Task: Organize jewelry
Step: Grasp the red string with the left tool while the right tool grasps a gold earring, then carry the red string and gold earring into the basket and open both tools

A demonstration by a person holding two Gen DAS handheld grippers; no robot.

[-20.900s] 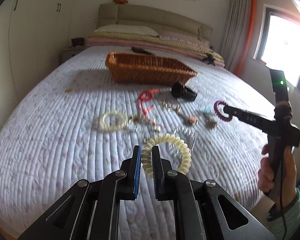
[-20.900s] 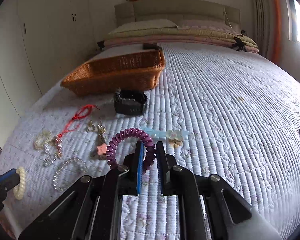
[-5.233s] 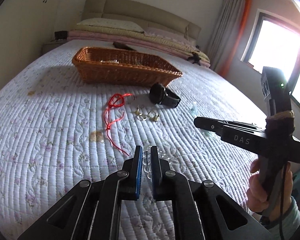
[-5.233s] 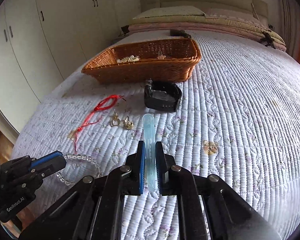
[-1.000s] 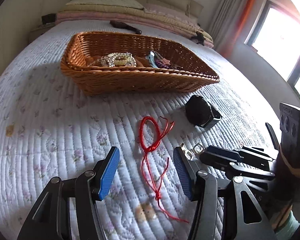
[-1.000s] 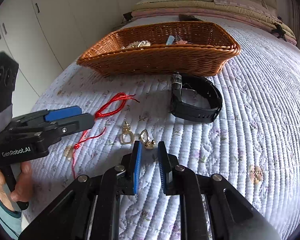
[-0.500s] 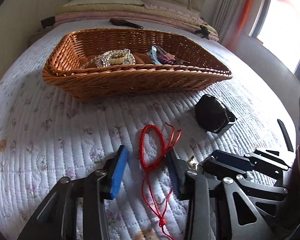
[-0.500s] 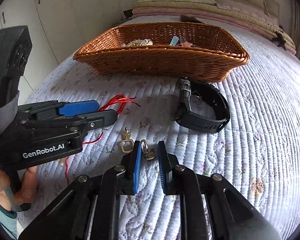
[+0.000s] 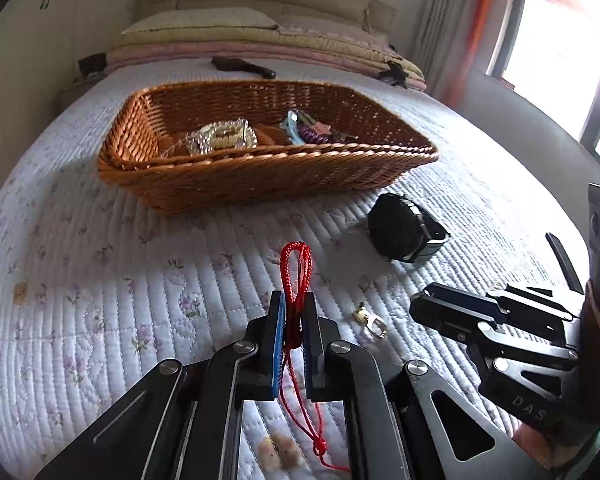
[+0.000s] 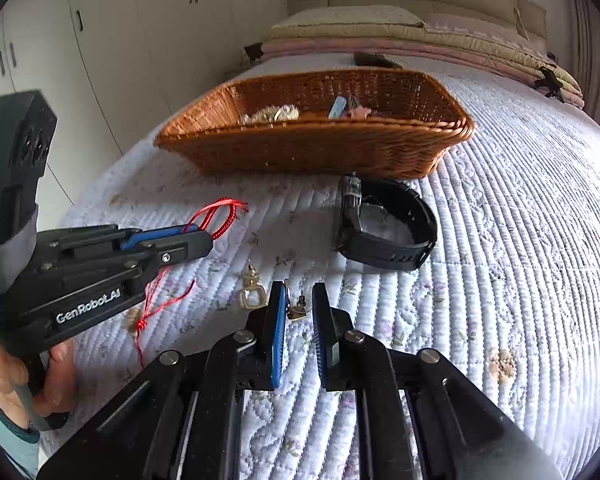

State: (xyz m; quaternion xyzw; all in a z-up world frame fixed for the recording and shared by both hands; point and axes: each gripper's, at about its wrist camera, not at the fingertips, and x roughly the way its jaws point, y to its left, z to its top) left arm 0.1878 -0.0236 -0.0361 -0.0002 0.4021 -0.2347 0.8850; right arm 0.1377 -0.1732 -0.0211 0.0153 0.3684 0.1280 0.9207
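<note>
My left gripper (image 9: 293, 300) is shut on a red cord bracelet (image 9: 296, 264); its loop sticks out ahead and its knotted tail hangs below. It also shows in the right wrist view (image 10: 216, 216). My right gripper (image 10: 299, 300) is open, its jaws on either side of a small gold earring (image 10: 297, 312) on the quilt. A second gold earring (image 10: 252, 294) lies just left of it. A black watch (image 10: 384, 224) lies ahead. The wicker basket (image 9: 260, 172) holds bracelets and hair pieces.
Everything lies on a quilted bed cover (image 9: 80, 280). Pillows and folded blankets (image 9: 260, 36) are at the head of the bed. White wardrobes (image 10: 120, 40) stand to the left and a bright window (image 9: 560, 60) to the right.
My left gripper has shut on the red cord bracelet and lifted its loop. My right gripper has stayed over the gold earring with its jaws slightly wider.
</note>
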